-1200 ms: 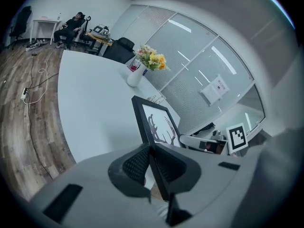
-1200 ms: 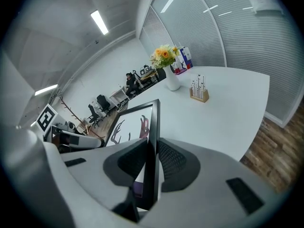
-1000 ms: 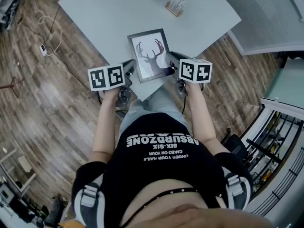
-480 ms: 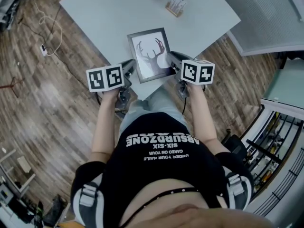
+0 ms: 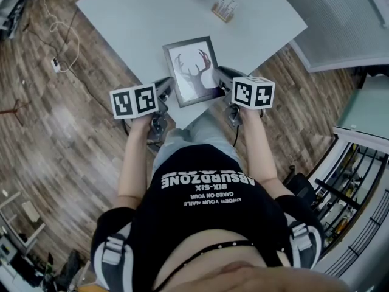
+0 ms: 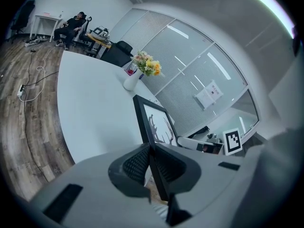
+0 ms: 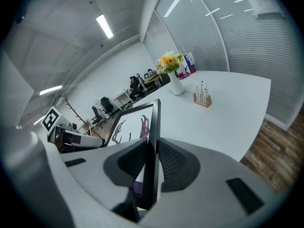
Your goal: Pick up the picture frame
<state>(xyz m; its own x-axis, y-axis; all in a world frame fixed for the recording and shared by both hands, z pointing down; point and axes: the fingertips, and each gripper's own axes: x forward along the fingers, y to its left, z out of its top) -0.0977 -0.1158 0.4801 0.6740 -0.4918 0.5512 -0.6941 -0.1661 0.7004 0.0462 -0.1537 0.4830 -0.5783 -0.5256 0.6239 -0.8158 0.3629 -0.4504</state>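
The picture frame (image 5: 194,70), showing a deer print, is over the near edge of the table (image 5: 121,23). The left gripper (image 5: 167,89) has its jaws clamped on the frame's left edge, and the right gripper (image 5: 219,78) has its jaws clamped on the right edge

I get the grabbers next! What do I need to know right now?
Left gripper: shut on the frame's left edge.
Right gripper: shut on its right edge.
Frame: held between both over the table's near edge; it looks lifted clear.
Done: gripped on both sides.
Left: raise it evenly, probably with both grips kept firm. The vase and rack stand farther back, out of the way.
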